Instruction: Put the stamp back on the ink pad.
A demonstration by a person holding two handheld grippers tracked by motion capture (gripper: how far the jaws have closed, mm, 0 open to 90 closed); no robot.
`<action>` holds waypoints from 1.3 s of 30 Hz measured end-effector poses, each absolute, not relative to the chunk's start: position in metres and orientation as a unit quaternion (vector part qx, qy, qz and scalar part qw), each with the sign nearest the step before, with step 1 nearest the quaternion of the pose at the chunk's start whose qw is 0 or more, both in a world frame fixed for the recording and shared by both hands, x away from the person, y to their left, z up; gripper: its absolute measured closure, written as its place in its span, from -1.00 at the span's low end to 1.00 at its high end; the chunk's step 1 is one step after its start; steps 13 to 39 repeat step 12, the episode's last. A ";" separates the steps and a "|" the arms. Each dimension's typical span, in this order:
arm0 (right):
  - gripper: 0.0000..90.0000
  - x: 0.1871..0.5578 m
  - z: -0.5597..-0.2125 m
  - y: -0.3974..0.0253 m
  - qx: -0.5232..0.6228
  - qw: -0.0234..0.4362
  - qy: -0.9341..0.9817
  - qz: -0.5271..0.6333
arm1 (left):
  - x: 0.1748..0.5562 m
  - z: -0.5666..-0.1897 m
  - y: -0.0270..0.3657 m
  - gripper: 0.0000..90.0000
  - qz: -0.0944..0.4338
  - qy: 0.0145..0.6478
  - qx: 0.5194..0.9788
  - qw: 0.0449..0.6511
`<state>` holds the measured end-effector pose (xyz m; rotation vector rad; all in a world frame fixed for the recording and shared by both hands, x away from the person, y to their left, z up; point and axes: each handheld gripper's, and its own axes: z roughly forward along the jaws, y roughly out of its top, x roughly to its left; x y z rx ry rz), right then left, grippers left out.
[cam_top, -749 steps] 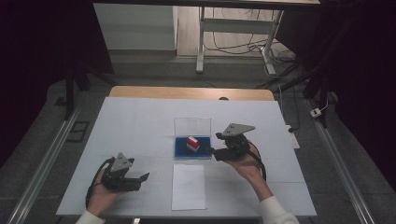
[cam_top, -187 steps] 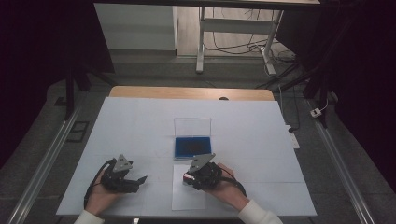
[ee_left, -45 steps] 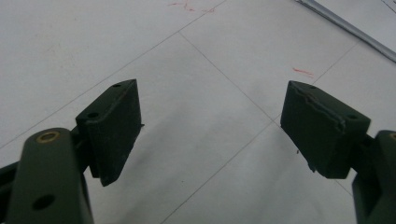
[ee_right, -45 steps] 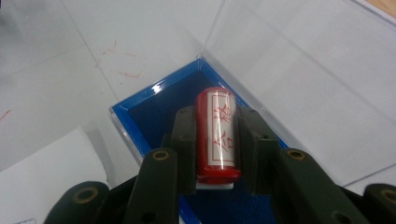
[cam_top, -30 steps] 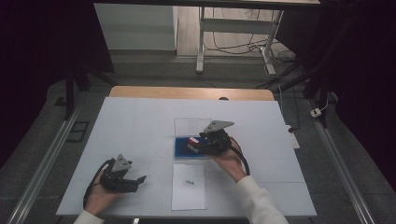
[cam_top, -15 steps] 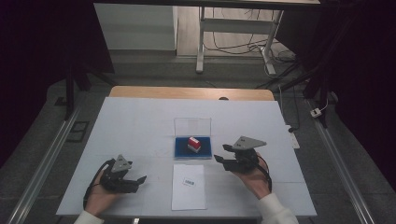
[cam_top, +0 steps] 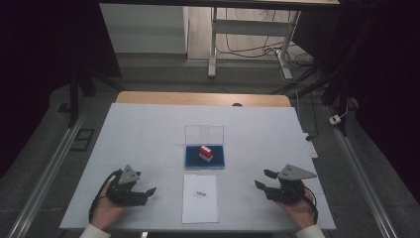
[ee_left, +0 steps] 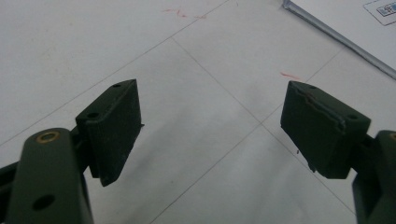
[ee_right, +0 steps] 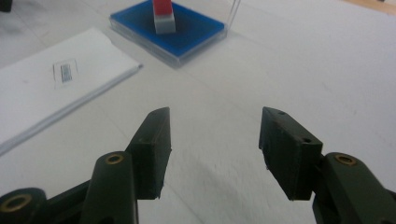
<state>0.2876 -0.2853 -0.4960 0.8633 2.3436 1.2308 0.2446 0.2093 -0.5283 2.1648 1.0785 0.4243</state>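
**One block on one blue tray, two grippers standing off**

One red-and-white block (cam_top: 205,153) is sitting upright on the single blue tray (cam_top: 218,162) at the middle of the table (cam_top: 148,134), with one clear upright panel (cam_top: 204,134) standing along the tray's far edge. One white sheet of paper (cam_top: 200,208), bearing one small printed label (cam_top: 200,193), is lying just in front of the tray. The right gripper (cam_top: 264,179) is resting near the table's right front, well apart from the block, its jaws gaping wide and holding nothing. The left gripper (cam_top: 148,191) is lying at the left front, jaws likewise spread wide and empty.
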 end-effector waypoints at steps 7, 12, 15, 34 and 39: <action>-0.04 0.288 -0.501 -0.285 0.302 0.178 0.833 0.427 | 0.244 -0.528 0.210 -0.54 0.164 0.414 0.829 0.337; -0.03 0.289 -0.502 -0.284 0.301 0.178 0.837 0.420 | 0.244 -0.528 0.210 -0.54 0.164 0.414 0.830 0.337; -0.03 0.289 -0.502 -0.284 0.301 0.178 0.837 0.420 | 0.244 -0.528 0.210 -0.54 0.164 0.414 0.830 0.337; -0.03 0.289 -0.502 -0.284 0.301 0.178 0.837 0.420 | 0.244 -0.528 0.210 -0.54 0.164 0.414 0.830 0.337; -0.03 0.289 -0.502 -0.284 0.301 0.178 0.837 0.420 | 0.244 -0.528 0.210 -0.54 0.164 0.414 0.830 0.337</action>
